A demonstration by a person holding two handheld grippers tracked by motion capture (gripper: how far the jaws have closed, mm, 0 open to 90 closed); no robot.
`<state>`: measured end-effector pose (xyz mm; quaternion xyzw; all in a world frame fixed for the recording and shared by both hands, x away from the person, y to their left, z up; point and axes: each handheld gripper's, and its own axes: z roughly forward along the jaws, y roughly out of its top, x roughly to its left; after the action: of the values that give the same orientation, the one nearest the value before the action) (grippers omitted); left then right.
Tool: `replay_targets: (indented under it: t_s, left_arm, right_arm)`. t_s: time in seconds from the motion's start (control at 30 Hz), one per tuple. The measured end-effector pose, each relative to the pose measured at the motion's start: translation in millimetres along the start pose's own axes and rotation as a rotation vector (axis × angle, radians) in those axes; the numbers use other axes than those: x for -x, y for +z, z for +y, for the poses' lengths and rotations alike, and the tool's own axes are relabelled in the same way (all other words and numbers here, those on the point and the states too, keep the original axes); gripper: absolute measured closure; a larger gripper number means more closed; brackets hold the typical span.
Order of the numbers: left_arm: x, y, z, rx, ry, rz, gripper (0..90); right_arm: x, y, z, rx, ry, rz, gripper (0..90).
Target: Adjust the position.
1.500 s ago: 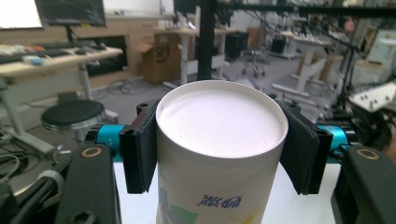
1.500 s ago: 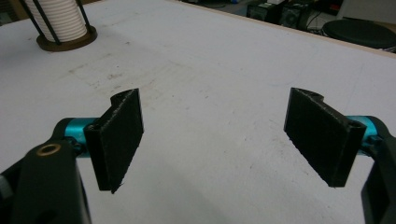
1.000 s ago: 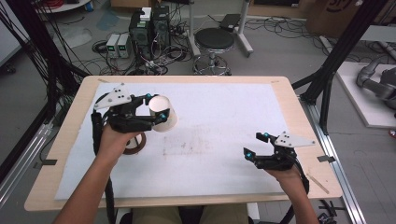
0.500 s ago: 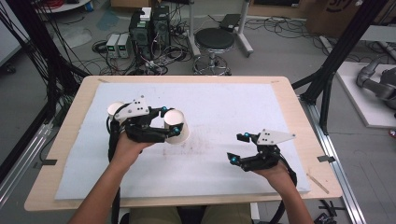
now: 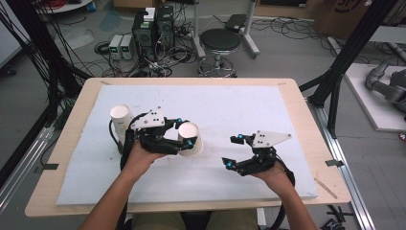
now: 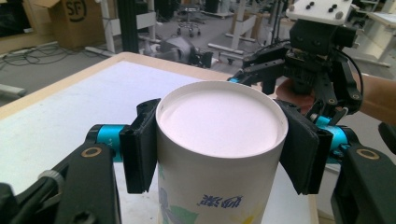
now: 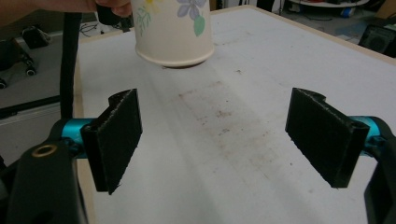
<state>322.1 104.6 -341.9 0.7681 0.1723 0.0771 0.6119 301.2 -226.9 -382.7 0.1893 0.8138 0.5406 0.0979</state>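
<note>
High view: the left gripper (image 5: 187, 139) is clamped on an upside-down paper cup (image 5: 190, 136), seemingly just clear of the white mat (image 5: 268, 110). Another cup (image 5: 120, 117) stands behind. The right gripper (image 5: 233, 151) waits nearby, jaws wide, empty. Setting down remains.

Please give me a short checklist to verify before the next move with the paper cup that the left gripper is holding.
1. Left gripper pads press both sides of the paper cup: ok.
2. Cup upright, mouth down: ok.
3. Cup base resting on the white mat: not ok; the right gripper view shows its rim slightly above the mat.
4. Right gripper open, nothing between its pads: ok.
5. Second cup stands apart, behind the left hand: ok.
6. Cup dented by the grip: cannot tell.
</note>
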Motion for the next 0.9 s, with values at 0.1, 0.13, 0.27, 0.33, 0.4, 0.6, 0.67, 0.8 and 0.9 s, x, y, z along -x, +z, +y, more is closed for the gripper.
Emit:
replay_targets:
  t_s: [0.1, 0.13, 0.27, 0.33, 0.4, 0.6, 0.67, 0.8, 0.9]
  left_arm:
    - [1.9, 3.6, -0.7, -0.002, 0.007, -0.022, 36.5]
    - [2.9, 4.8, -1.1, 0.003, 0.003, -0.029, 36.5]
    - [4.7, 9.0, -2.3, 0.0, 0.008, -0.052, 36.5]
    - [5.4, 10.5, -2.9, 0.0, 0.012, -0.066, 36.5]
    - [5.9, 11.8, -3.3, -0.001, 0.015, -0.076, 36.4]
    - [8.1, 15.2, -4.2, 0.006, 0.019, -0.113, 36.5]
    - [9.4, 16.9, -4.9, 0.006, 0.019, -0.126, 36.4]
    - [10.9, 19.6, -5.9, 0.001, 0.024, -0.144, 36.4]
    - [12.0, 21.5, -6.2, 0.012, 0.02, -0.158, 36.5]
  right_arm:
    - [-1.2, 2.1, 1.0, 0.004, -0.002, 0.012, 18.9]
    - [-1.7, 2.9, 1.2, 0.004, -0.003, 0.016, 18.9]
    - [-4.0, 6.1, 2.8, 0.007, -0.005, 0.037, 18.9]
    - [-5.3, 7.9, 3.9, 0.009, -0.011, 0.048, 18.9]
    - [-6.3, 9.4, 5.3, 0.011, -0.013, 0.06, 19.1]
    - [-8.4, 16.1, 8.3, 0.007, -0.023, 0.089, 19.1]
    - [-9.4, 19.8, 9.3, 0.004, -0.028, 0.104, 19.1]
    - [-10.9, 26.2, 11.0, 0.004, -0.026, 0.13, 19.1]
    - [-11.7, 30.4, 11.9, 0.008, -0.026, 0.144, 19.3]
